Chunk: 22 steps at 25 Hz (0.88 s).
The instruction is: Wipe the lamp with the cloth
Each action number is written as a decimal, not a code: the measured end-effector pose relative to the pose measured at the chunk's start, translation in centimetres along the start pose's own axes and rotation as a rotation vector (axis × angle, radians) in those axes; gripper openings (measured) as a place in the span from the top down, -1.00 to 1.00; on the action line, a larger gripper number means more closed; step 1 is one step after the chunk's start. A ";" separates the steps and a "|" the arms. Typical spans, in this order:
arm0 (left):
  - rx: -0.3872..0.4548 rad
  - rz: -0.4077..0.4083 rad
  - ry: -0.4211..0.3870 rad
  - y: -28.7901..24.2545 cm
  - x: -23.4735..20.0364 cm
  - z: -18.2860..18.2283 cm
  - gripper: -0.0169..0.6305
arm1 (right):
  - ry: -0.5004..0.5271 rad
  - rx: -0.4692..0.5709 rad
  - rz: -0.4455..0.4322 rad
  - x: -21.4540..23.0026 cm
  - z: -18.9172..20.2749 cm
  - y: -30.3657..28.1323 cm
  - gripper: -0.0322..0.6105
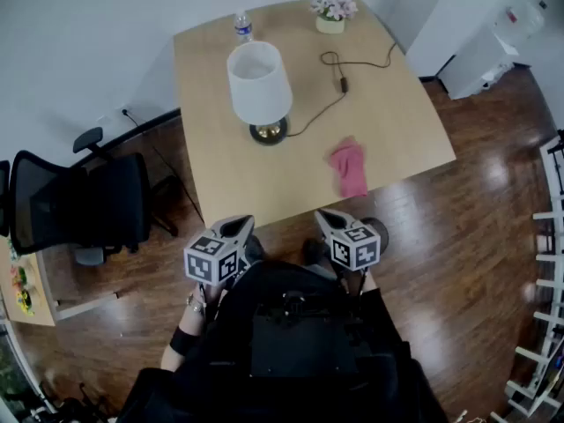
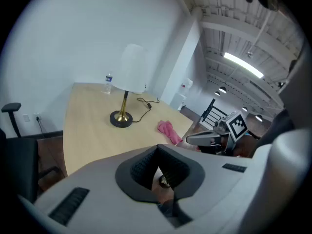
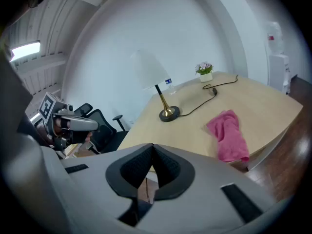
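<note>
A pale wooden tabletop [image 1: 220, 174] bears a crumpled pink cloth [image 1: 350, 167], likely soft, light, best pinched at a fold; the left hand-held gripper [image 1: 238, 225] and right hand-held gripper [image 1: 326, 217] hang clenched, empty.

Lamp [image 1: 258, 82]: white shade, brass-gold base, black cord [image 1: 344, 84]. Cloth [image 1: 349, 167], near the worktop's front edge: pink. Worktop [image 1: 397, 122]: pale wood grain. Left gripper [image 1: 241, 225] and right gripper [image 1: 325, 216]: grey, cubes patterned in black-and-white squares.

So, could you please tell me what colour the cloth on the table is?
Pink; the cloth shows best in the right gripper view.
</note>
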<state>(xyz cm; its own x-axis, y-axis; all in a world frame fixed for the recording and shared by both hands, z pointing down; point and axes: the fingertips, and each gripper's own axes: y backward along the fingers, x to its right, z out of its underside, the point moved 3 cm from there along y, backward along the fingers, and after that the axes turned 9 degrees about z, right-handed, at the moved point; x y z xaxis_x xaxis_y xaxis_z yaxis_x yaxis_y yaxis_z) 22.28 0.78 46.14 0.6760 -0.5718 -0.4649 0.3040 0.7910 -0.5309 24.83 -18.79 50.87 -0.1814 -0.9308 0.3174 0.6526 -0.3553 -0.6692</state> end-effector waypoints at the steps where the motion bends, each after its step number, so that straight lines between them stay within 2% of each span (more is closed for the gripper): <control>1: -0.006 -0.007 -0.006 -0.1 -0.3 -0.1 0.96 | 0.007 0.005 0.011 0.6 -0.4 -0.2 0.88; 8: -0.045 -0.046 -0.032 -1.3 -1.8 -1.6 0.96 | 0.089 0.033 0.123 6.2 -4.3 -2.0 0.88; 12: -0.059 -0.066 -0.023 -2.0 -1.8 -2.2 0.96 | 0.085 0.031 0.186 10.6 -5.8 -3.3 0.86; 14: -0.074 -0.080 -0.011 -2.2 -1.8 -1.9 0.96 | 0.085 0.025 0.231 13.0 -6.1 -4.1 0.68; 16: -0.088 -0.098 0.006 -2.2 -1.9 -1.6 0.96 | 0.104 0.007 0.286 15.4 -6.1 -5.0 0.38; 18: -0.096 -0.119 0.027 -2.2 -2.0 -1.3 0.96 | 0.130 -0.010 0.323 17.4 -5.9 -6.3 0.21; 20: -0.101 -0.138 0.043 -2.2 -2.1 -1.0 0.96 | 0.174 -0.035 0.340 18.6 -5.4 -7.7 -0.12; 22: -0.102 -0.152 0.052 -2.1 -1.9 -0.9 0.96 | 0.216 -0.058 0.346 19.1 -4.9 -9.0 -0.14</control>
<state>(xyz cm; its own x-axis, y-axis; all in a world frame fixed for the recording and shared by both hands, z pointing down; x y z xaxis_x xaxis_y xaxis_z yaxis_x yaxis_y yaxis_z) 19.76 0.02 47.55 0.5911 -0.6959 -0.4079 0.3285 0.6695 -0.6662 11.92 -33.80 59.68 -0.1127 -0.9906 -0.0778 0.6608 -0.0163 -0.7503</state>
